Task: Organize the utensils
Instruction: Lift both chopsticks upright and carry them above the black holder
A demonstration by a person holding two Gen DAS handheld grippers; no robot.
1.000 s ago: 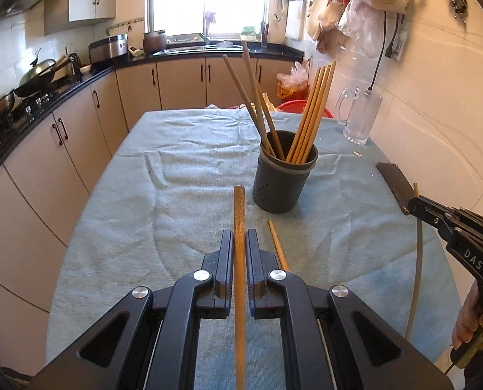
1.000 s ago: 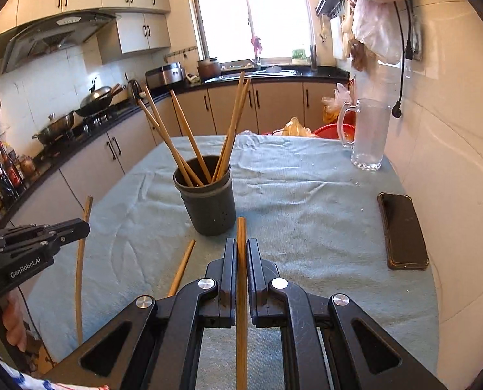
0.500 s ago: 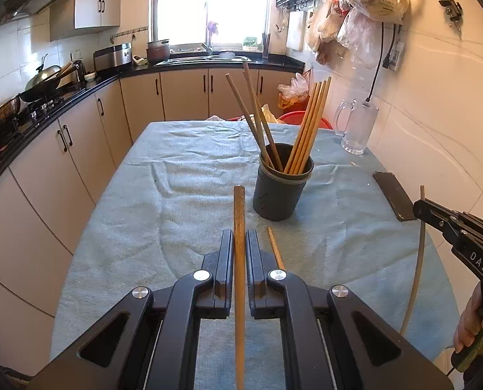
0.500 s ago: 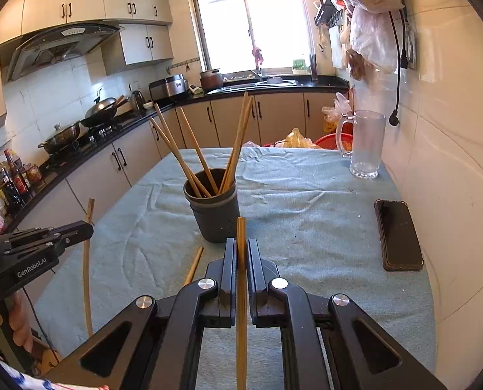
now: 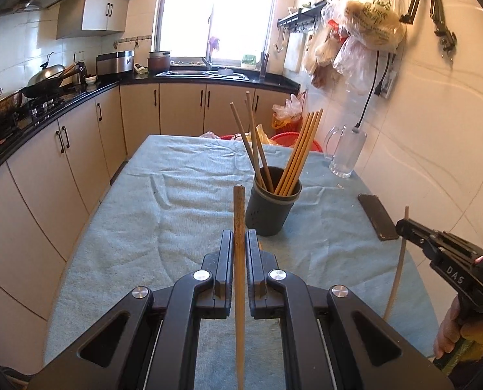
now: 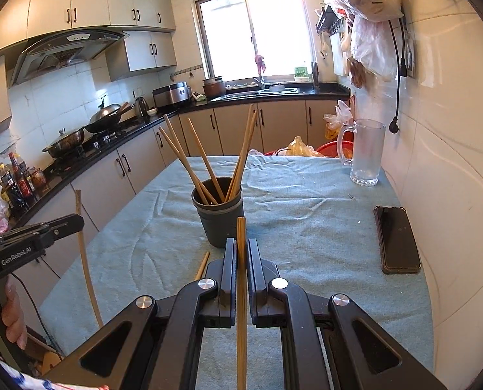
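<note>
Jaws on your left gripper (image 5: 239, 243) are pressed narrow on a long, slim wooden chopstick (image 5: 239, 214), its blunt, speckled brown end standing up past the tips and its paler shaft running back between the black arms. Your right gripper (image 6: 241, 253) pinches a second wooden chopstick (image 6: 241, 234) the same way, squared tip poking just beyond the jaws, grain streaked golden brown.

Just ahead of both sets of jaws stands the dark grey round utensil cup (image 5: 272, 209) on the desk, which is covered in a wrinkled pale blue cloth (image 5: 176, 201). Seven or so matching chopsticks lean out of the cup, some fanned to the left and a tight bundle (image 5: 301, 152) slanting right. One loose chopstick (image 6: 202, 265) lies on the cloth just left of your right jaws, partly hidden by them.

Off to the right of the cup lie a black phone (image 6: 397, 239) and, farther back, a clear glass mug (image 6: 366, 152) near the wall.
</note>
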